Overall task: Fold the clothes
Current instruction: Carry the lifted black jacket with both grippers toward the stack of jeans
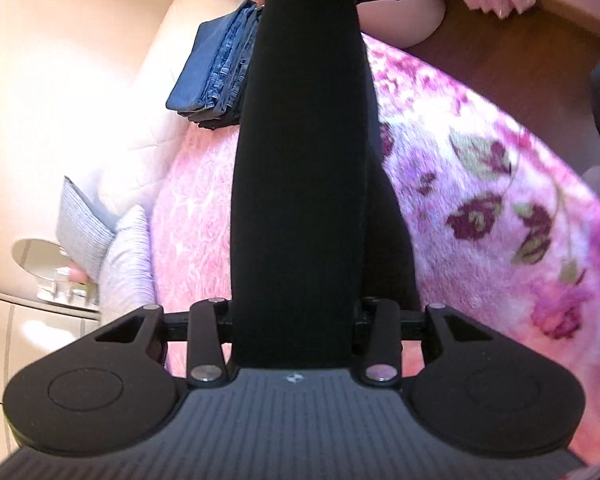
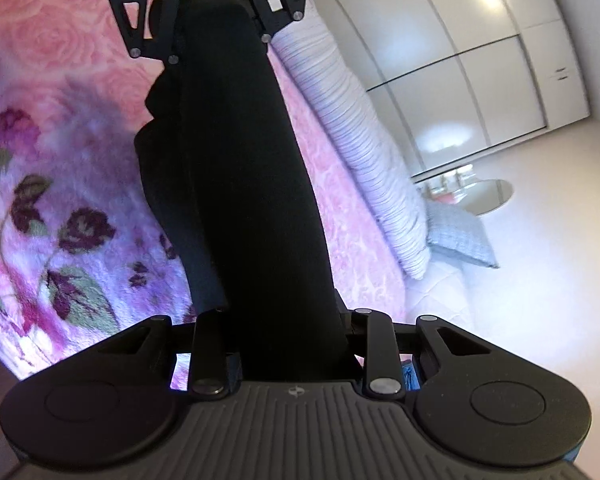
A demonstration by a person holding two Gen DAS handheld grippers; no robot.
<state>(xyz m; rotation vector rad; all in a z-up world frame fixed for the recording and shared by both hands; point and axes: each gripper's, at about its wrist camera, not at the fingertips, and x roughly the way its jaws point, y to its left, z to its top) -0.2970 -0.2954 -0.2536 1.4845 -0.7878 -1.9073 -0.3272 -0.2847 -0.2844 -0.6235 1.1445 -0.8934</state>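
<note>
Both grippers, left (image 1: 296,332) and right (image 2: 288,344), are clamping opposite ends of a black garment (image 1: 304,184), jaws partly closed on it, stretching it above the floral blanket (image 1: 480,200); keeping both ends level and taut should give a clean fold.

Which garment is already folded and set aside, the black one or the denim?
The blue denim: it lies as a folded stack by the headboard, free of both grippers. The black garment hangs stretched between left gripper and right gripper.
</note>
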